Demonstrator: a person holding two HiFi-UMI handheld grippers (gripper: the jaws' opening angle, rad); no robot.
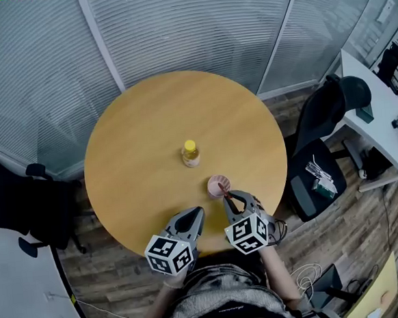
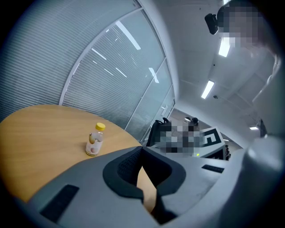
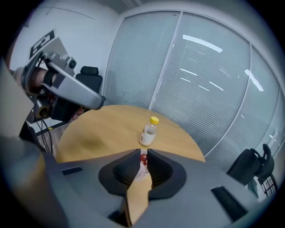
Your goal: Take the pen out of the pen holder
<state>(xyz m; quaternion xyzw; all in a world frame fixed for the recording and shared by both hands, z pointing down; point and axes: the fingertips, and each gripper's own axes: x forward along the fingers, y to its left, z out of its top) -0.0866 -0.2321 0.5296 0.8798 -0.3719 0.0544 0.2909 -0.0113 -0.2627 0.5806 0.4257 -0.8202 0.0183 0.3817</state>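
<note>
Pen (image 3: 143, 157): red-topped, standing upright in the pen holder (image 1: 218, 185), a small pink cup near the table's front edge on the person's right. Only the pen shows inside the cup. Right gripper (image 3: 143, 153): jaws drawn in narrow, pinching the pen's red top between their tips, with the cup's pale rim directly below. In the head view this gripper reaches in from the near edge and its tips sit over the cup. Left gripper (image 2: 142, 149): jaw tips pressed together with nothing between them, only bare tabletop showing through the gap behind the tips. It sits just beside the right gripper at the near edge, off to the left of the cup and not touching it. Bottle (image 1: 191, 153): small, clear, yellow-capped, upright near the table's centre, just beyond the cup and apart from it. It has a pale band low down; label or contents, cannot tell. Table (image 1: 149, 138): round, light wood top, plain, carrying only the cup and the bottle. Room: glass partition walls with closed horizontal blinds (image 1: 175, 26) curve round the far side. The floor (image 1: 356, 232) is dark wood plank. A black office chair (image 1: 322, 152) stands to the right of the table, with a white desk (image 1: 373, 100) beyond it. Loose cables lie on the floor at lower right.
</note>
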